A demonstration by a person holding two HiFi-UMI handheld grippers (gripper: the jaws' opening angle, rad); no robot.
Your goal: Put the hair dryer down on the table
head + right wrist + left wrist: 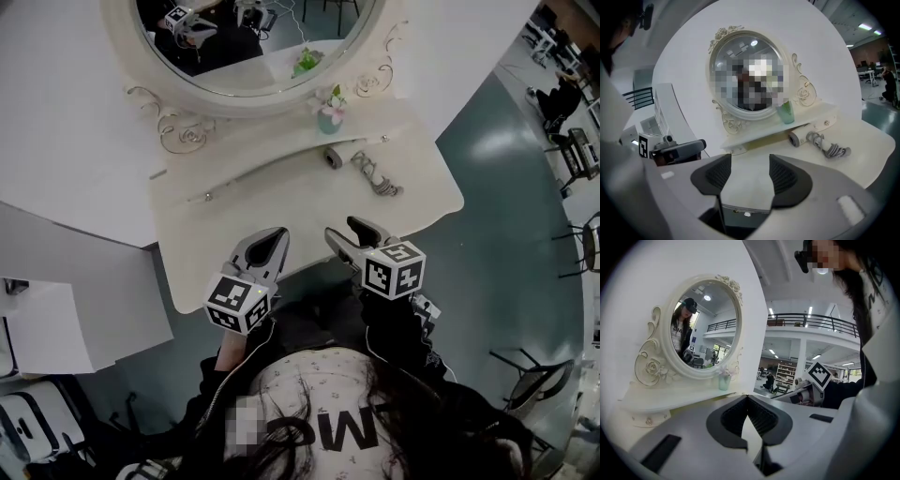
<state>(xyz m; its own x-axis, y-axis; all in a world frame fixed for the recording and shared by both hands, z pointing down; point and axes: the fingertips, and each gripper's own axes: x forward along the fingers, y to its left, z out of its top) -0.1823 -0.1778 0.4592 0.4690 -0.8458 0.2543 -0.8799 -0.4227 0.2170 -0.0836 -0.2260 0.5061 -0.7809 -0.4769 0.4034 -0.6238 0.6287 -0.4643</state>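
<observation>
The hair dryer (pixel 334 157) is a white barrel that lies on the cream dressing table (pixel 281 202), just below the mirror shelf. Its grey coiled cord (pixel 377 177) trails to the right. In the right gripper view the hair dryer (pixel 797 137) and cord (pixel 830 148) lie ahead and to the right, well apart from the jaws. My right gripper (pixel 345 230) (pixel 749 162) hovers over the table's front edge, open, with nothing between its pads. My left gripper (pixel 272 239) (pixel 748 399) is beside it at the left, tips together, holding nothing.
An oval mirror (pixel 258 37) in an ornate white frame stands at the back of the table. A small green vase (pixel 330 114) with flowers sits on its shelf. White walls flank the table; grey floor and chairs (pixel 534 375) lie to the right.
</observation>
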